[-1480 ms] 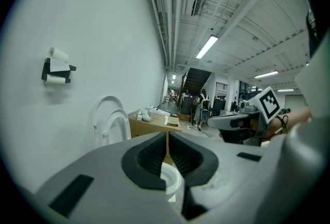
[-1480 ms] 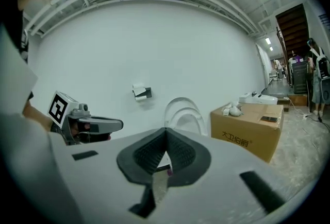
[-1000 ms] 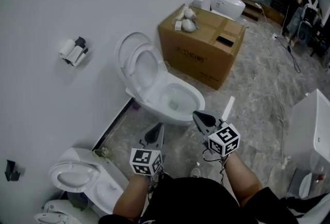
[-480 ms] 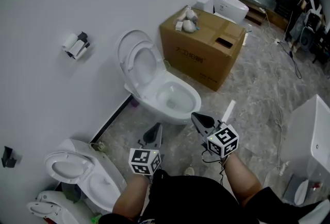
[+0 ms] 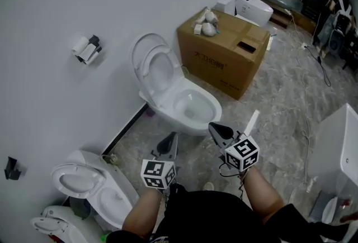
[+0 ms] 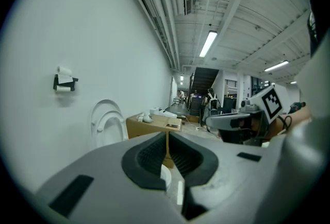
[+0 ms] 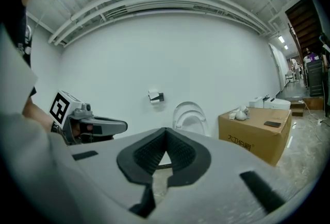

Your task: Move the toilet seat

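Toilet seat [image 5: 146, 71]: raised upright at the wall, above the open white bowl [image 5: 193, 106].
Left gripper [image 5: 171, 137]: jaws closed, empty, short of the bowl.
Right gripper [image 5: 213, 126]: jaws closed, empty, near the bowl's front rim.

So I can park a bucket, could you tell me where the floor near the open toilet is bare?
The floor is bare right of the toilet, in front of the cardboard box. Left of it, the second toilet crowds the floor.

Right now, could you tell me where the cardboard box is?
In the head view, upper middle, the box stands just right of the open toilet.
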Motion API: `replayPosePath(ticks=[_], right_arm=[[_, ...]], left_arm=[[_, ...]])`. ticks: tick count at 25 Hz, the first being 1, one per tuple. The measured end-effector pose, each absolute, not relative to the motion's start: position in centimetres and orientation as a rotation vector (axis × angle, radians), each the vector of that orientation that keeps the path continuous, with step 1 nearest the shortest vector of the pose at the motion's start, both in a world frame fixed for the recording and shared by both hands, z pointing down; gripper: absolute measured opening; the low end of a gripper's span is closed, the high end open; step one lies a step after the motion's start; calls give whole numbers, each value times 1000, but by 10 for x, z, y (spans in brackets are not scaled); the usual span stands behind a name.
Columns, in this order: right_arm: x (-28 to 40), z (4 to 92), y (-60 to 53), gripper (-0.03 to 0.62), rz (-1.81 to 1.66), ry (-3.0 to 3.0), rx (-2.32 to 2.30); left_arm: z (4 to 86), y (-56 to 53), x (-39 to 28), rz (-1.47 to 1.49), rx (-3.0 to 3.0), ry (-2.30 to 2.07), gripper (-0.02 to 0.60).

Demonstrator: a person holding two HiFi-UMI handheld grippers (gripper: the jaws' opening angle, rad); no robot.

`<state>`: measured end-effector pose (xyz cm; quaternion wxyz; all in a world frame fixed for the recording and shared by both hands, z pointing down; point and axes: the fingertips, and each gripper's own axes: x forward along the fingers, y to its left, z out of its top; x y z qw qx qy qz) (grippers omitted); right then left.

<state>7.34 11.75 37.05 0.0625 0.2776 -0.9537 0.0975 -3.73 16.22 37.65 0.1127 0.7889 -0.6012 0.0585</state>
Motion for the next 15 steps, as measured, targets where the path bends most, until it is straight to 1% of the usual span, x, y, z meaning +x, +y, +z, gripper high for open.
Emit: replayPosePath(ticks=[15], right_arm=[[78, 374, 111, 5, 316, -2897, 833]], left_arm=[[382, 156, -29, 176, 2306, -1767, 17]])
